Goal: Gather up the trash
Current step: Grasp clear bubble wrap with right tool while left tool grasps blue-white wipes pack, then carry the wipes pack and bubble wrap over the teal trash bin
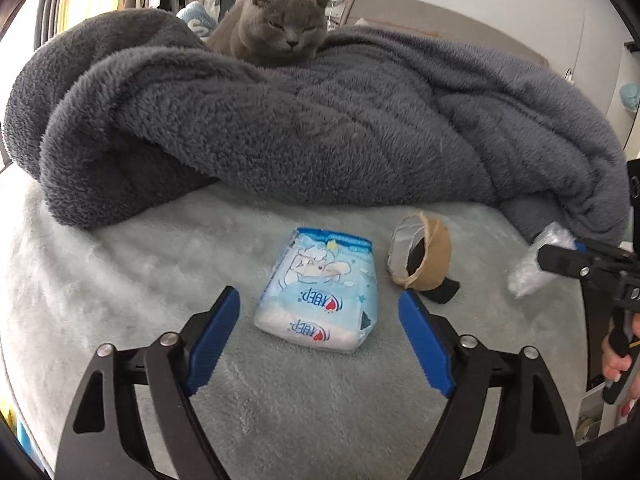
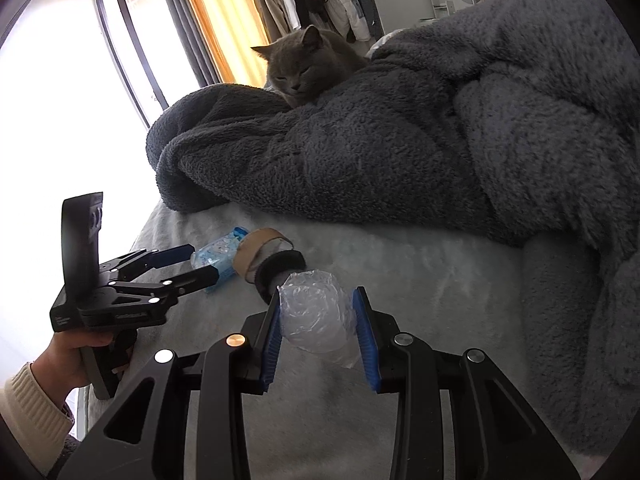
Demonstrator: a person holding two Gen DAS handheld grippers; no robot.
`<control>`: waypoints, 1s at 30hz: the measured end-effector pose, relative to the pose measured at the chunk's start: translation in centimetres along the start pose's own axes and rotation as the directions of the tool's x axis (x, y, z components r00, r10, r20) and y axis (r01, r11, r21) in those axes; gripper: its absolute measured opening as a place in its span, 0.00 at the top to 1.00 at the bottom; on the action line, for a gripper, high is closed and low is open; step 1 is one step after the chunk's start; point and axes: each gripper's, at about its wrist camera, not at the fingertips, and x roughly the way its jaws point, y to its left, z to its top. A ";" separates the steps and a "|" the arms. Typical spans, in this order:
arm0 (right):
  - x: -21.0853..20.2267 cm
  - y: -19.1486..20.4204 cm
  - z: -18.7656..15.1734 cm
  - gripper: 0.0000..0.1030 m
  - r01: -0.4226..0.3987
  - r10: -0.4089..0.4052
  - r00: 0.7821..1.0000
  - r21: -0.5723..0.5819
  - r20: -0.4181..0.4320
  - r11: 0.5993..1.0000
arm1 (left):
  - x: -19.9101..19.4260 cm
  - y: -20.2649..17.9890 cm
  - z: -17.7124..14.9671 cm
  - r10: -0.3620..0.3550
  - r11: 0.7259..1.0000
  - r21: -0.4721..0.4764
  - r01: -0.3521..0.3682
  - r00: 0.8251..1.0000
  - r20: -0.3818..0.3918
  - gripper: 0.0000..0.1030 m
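Observation:
A blue-and-white tissue pack [image 1: 318,298] lies on the pale fluffy bed cover [image 1: 120,280]. My left gripper [image 1: 320,312] stands open around it, a blue pad on either side, neither touching. The same pack [image 2: 218,254] shows in the right wrist view between the left gripper's [image 2: 202,262] fingers. A brown tape roll [image 1: 420,256] lies just right of the pack, on a black strip. My right gripper [image 2: 318,316] is shut on a crumpled clear plastic wrap [image 2: 316,316]. From the left wrist view, that wrap [image 1: 532,264] sits at the right edge.
A grey cat [image 1: 276,24] rests on a heaped dark grey fleece blanket [image 1: 320,120] behind the trash. A window [image 2: 60,80] and orange curtain are at the left. A person's hand [image 2: 68,356] in a cream sleeve holds the left gripper.

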 end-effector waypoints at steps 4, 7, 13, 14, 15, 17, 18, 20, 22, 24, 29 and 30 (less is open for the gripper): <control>-0.4 -0.8 0.0 0.66 0.000 0.000 1.000 0.015 0.003 1.000 | 0.5 -0.4 -0.1 0.025 0.999 0.021 -0.024 0.999 -0.021 0.33; -0.8 -1.0 0.0 0.67 0.001 -0.001 1.000 0.021 0.007 1.000 | 0.4 -0.4 -0.1 0.039 0.999 0.026 -0.039 0.999 -0.020 0.40; -1.5 -1.0 0.5 0.66 0.002 -0.002 1.000 0.034 0.020 0.999 | -0.9 -0.6 0.1 0.066 0.997 0.038 -0.067 0.998 0.008 0.44; -1.6 -0.9 0.6 0.66 0.000 -0.001 1.000 0.037 0.021 0.999 | -1.2 -0.7 0.1 0.066 0.997 0.038 -0.066 0.998 0.010 0.44; -1.6 -0.7 0.6 0.66 -0.002 0.001 1.000 0.038 0.020 0.999 | -1.5 -0.7 0.0 0.065 0.997 0.036 -0.066 0.998 0.009 0.44; -1.5 -0.3 0.8 0.66 -0.007 0.007 1.000 0.038 0.017 0.999 | -2.0 -0.6 -0.1 0.067 0.997 0.032 -0.067 0.998 0.004 0.44; -1.5 0.0 0.9 0.66 -0.011 0.010 1.000 0.036 0.015 0.999 | -2.3 -0.6 -0.3 0.071 0.997 0.028 -0.071 0.997 0.000 0.44; -1.3 0.8 1.1 0.66 -0.025 0.024 1.000 0.031 0.012 0.999 | -2.9 -0.6 -0.5 0.082 0.996 0.032 -0.081 0.997 -0.008 0.44; -0.9 1.6 1.4 0.66 -0.040 0.039 0.999 0.024 0.009 0.999 | -3.4 -0.4 -0.7 0.094 0.995 0.036 -0.094 0.995 -0.022 0.44; -0.6 2.7 1.5 0.66 -0.053 0.053 0.999 0.012 0.005 0.999 | -4.1 0.0 -1.1 0.098 0.995 0.033 -0.097 0.994 -0.038 0.44; 1.1 5.9 1.8 0.67 -0.082 0.081 0.996 -0.023 -0.029 0.996 | -6.0 2.1 -2.0 0.096 0.995 -0.017 -0.097 0.993 -0.073 0.44; 1.4 6.6 1.8 0.66 -0.087 0.085 0.996 -0.034 -0.039 0.996 | -6.5 2.7 -2.2 0.091 0.995 -0.034 -0.094 0.993 -0.078 0.44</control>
